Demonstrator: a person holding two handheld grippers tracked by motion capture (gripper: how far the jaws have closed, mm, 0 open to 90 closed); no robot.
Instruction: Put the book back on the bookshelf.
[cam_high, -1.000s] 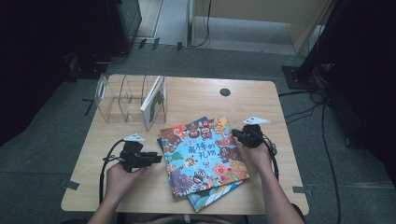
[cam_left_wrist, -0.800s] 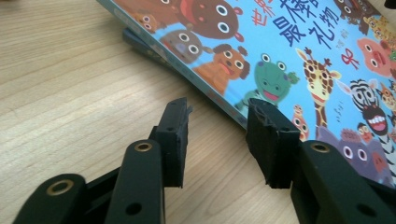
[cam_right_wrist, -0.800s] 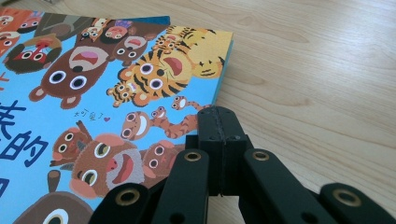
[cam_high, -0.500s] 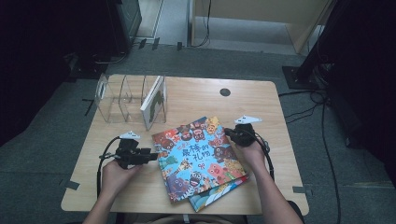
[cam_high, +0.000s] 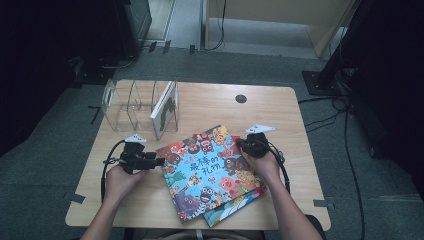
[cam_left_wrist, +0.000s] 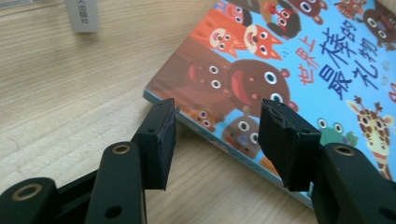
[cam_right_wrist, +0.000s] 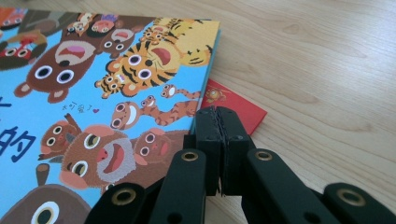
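Note:
A picture book (cam_high: 210, 170) with cartoon animals on a blue cover lies at an angle on the wooden table (cam_high: 210, 102), on top of a second book (cam_high: 235, 206). My left gripper (cam_high: 156, 161) sits at the top book's left edge. In the left gripper view its jaws (cam_left_wrist: 217, 135) have just been opening and stand open, with the cover's corner (cam_left_wrist: 224, 93) just beyond them and nothing pinched. My right gripper (cam_high: 244, 145) is shut, with nothing between its jaws. It rests against the top book's right edge (cam_right_wrist: 220, 126), beside the lower book's red corner (cam_right_wrist: 233, 109).
A clear plastic rack (cam_high: 125, 102) with several slots stands at the back left, and a white-spined book (cam_high: 165, 111) is upright in its right slot. A small black hole (cam_high: 241, 98) marks the table's far side. Cables trail from both grippers.
Both hands have shifted a little to the left, and the top book has slid slightly left with them. The left jaws stand wider than before. The right jaws stay shut.

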